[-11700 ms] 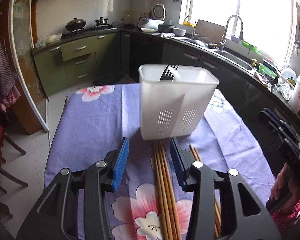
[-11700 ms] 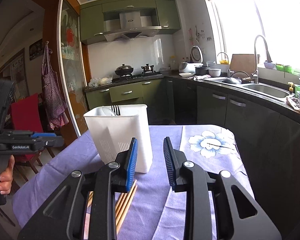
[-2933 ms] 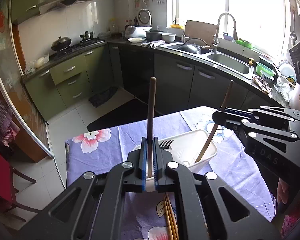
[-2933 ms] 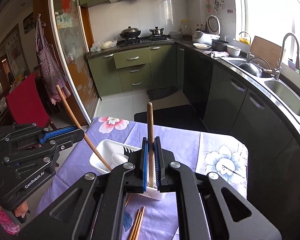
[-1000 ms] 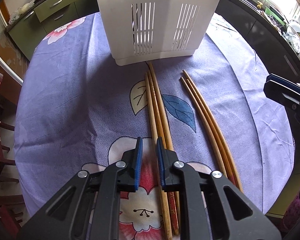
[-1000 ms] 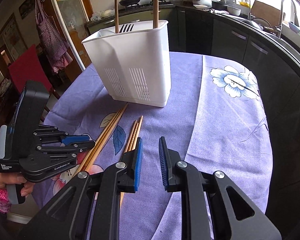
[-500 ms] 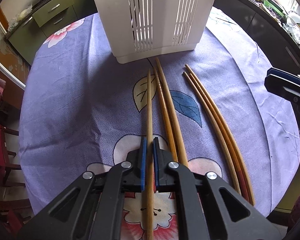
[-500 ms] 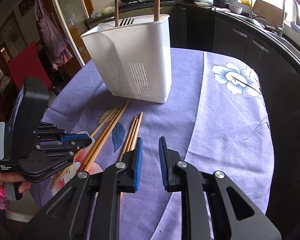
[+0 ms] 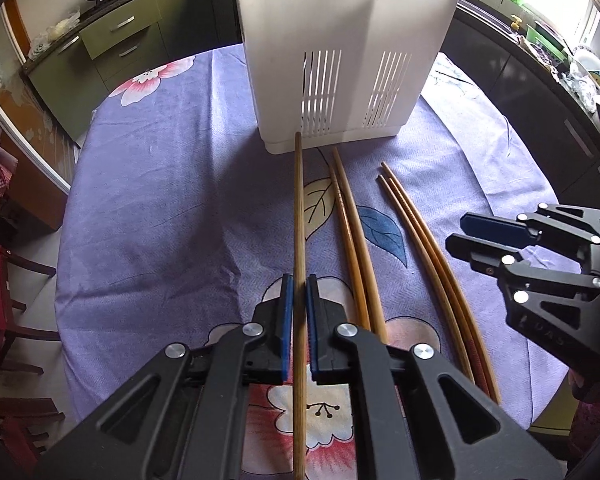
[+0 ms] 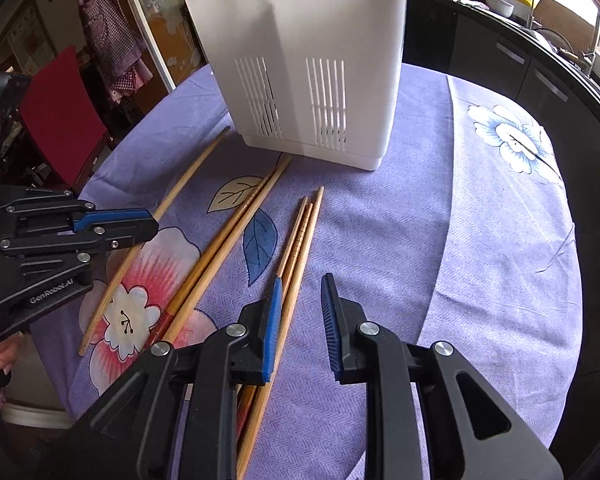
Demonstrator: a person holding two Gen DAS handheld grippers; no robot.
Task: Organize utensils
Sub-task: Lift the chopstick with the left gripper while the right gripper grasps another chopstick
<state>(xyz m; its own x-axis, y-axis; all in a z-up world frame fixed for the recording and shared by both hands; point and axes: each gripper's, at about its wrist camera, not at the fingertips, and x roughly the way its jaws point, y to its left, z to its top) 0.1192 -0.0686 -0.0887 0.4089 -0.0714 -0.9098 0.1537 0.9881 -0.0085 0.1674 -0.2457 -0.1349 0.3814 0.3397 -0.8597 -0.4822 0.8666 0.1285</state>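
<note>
Since a second ago: left tongs (image 9: 296,300) have closed on one chopstick (image 9: 298,216) and raised its far end off the cloth; right tongs (image 10: 300,312) have sunk toward the bench (image 10: 500,240), jaws just opening a little further.

Left tongs: clamped on the single chopstick, blue pads (image 9: 286,320) pressing both sides; its tip reaches the foot of the white utensil holder (image 9: 340,52).
Right tongs: jaws apart by a narrow gap, gripping nothing; hovering just over the rightmost bundle of chopsticks (image 10: 300,236), left pad above them.
Middle pair of chopsticks (image 10: 228,236): flat on the purple floral tablecloth, between held stick and bundle.
Utensil holder: upright, centre of bench, slotted wall facing the tongs, stick ends showing above its rim
</note>
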